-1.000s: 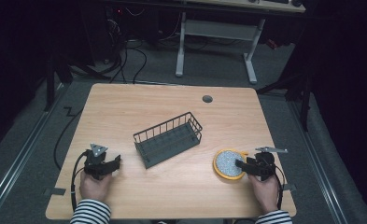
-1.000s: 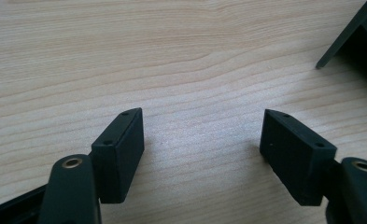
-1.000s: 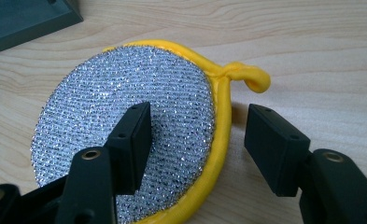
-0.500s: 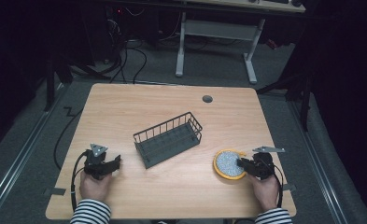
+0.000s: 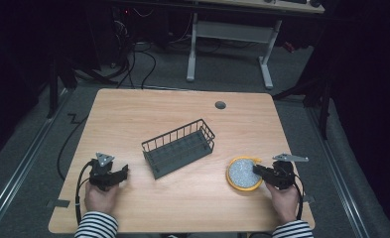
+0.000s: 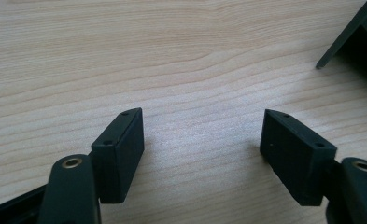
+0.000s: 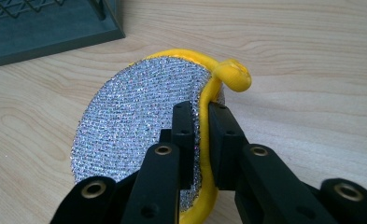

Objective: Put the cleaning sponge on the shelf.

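1. Right gripper: its jaws have just been closing and now pinch the yellow rim of a round silver scouring pad (near the table's right front).
2. Left gripper: jaws wide, nothing between them.
3. A dark wire basket sits mid-table.

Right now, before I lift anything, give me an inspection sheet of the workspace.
Surface: wooden table, round grommet near its far edge.
Job's things: yellow-rimmed silver scrubber lying near the right edge; dark wire basket at the centre, nothing seen inside.
Clutter: nothing seen.
Grippers: right gripper has just closed on the scrubber's rim; left gripper open over bare wood.
Cables: one trails from each gripper; more on the floor behind.
Surroundings: dark room, white desk legs beyond the table.
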`<state>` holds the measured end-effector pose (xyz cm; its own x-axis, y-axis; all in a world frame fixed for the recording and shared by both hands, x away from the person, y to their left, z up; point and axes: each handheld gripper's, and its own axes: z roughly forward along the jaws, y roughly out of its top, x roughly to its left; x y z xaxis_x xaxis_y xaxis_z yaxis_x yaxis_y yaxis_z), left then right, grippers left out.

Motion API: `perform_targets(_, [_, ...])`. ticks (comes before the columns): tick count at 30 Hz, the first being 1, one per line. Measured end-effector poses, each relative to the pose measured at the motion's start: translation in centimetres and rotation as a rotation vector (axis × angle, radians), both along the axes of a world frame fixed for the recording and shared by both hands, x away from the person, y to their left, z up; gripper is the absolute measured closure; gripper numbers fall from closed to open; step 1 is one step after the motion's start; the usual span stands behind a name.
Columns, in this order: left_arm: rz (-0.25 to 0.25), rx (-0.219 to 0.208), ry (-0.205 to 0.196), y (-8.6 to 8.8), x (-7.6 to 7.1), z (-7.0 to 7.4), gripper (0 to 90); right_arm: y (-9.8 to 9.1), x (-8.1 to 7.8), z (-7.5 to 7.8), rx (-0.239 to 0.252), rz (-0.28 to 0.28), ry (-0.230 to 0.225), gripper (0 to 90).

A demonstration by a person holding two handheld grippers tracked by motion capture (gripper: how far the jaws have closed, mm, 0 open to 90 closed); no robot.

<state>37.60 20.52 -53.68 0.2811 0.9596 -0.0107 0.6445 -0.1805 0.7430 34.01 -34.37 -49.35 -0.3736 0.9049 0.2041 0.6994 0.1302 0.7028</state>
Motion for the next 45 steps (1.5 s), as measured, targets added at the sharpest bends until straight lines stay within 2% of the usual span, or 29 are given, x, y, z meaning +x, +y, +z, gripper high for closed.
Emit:
perform_targets(4, [0.0,0.0,0.0,0.0,0.0,0.0,30.9,0.2,0.0,0.9,-0.017,0.013,-0.015,82.1])
perform_targets(15, [0.0,-0.002,0.0,0.0,0.0,0.0,31.3,1.0,0.7,3.9,-0.025,0.054,-0.07,82.0])
perform_targets(23, [0.0,-0.002,0.0,0.0,0.0,0.0,31.3,1.4,1.1,5.7,-0.002,0.065,-0.109,82.0])
perform_targets(26, [0.0,-0.002,0.0,0.0,0.0,0.0,31.3,1.7,1.4,6.4,-0.016,0.081,-0.124,82.0])
perform_targets(31, [0.0,-0.002,-0.001,0.0,0.0,0.0,31.3,2.0,1.7,7.6,-0.006,0.096,-0.149,82.0])
perform_targets(41, [0.0,-0.001,-0.001,0.0,0.0,0.0,31.3,3.1,3.2,9.7,0.006,0.132,-0.177,82.0])
perform_targets(45, [0.0,-0.001,-0.001,0.0,0.0,0.0,31.3,3.9,3.8,10.5,-0.005,0.149,-0.184,82.0])
